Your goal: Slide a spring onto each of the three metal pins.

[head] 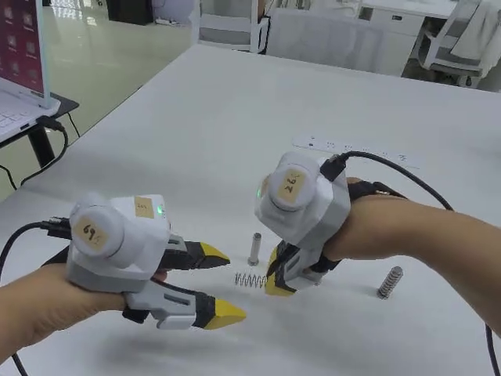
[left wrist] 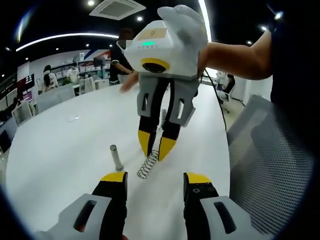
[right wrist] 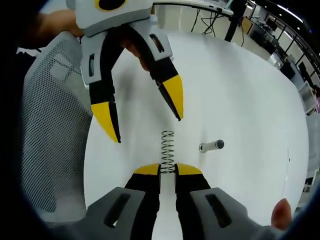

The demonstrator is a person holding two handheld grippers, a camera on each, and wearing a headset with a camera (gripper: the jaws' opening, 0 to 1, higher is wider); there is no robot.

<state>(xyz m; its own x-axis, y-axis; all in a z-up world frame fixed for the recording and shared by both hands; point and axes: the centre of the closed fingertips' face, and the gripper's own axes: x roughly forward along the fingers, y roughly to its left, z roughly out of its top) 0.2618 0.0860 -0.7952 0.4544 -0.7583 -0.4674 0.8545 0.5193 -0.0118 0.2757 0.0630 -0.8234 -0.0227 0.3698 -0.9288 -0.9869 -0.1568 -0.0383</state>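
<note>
White tabletop point(head: 235, 117) runs bare and wide toward the far edge. A laptop point(head: 19, 55) sits on a side stand at far left and a power strip point(head: 352, 147) lies flat toward the far right, so the working patch near the person has open room on every side. At near left the left gripper point(head: 228, 284) is held low and level. Its yellow-tipped jaws are well apart with nothing between them and aim rightward at the work, placed, I judge, to steady or receive the spring's free end. Just right of its tips a metal pin point(head: 255, 249) stands upright and bare, apart from both grippers. Just nearer than the pin, the spring point(head: 250, 280) lies roughly level, low at the table. Its left end is free and its right end is pinched between the jaws of the right gripper point(head: 275, 285), which reaches down from above. The spring would need tipping upright over the pin's top, and nothing crowds the space above it. Farther right a second spring point(head: 389, 282) lies tilted on the table near the right forearm; whether a pin sits inside it I cannot tell.
</note>
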